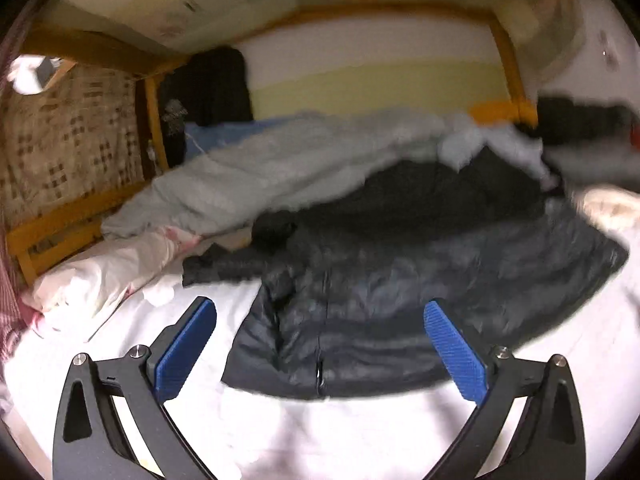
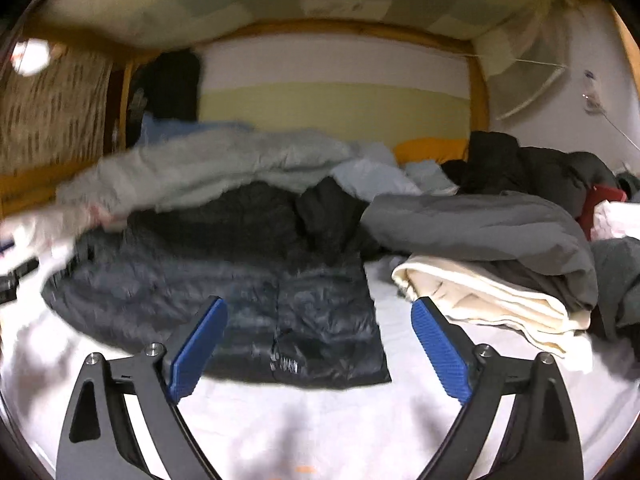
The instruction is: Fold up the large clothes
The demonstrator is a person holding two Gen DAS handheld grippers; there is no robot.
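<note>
A dark quilted puffer jacket [image 1: 400, 300] lies spread on the white bed sheet [image 1: 320, 432], its zip running toward me. The right wrist view shows the same jacket [image 2: 248, 300] from its right side. My left gripper [image 1: 320, 344] hovers over the jacket's near hem, jaws wide apart, blue pads bare. My right gripper [image 2: 320, 344] stands open above the jacket's lower right corner, with nothing held. Both pictures are blurred.
A grey-green blanket [image 1: 260, 176] is heaped behind the jacket, with a white pillow [image 1: 104, 276] at the left. A grey garment [image 2: 480, 232] over cream folded cloth [image 2: 500, 300] sits at the right. Dark clothes [image 2: 540, 168] pile by the wall. An orange wooden bed frame [image 1: 60, 224] borders the bed.
</note>
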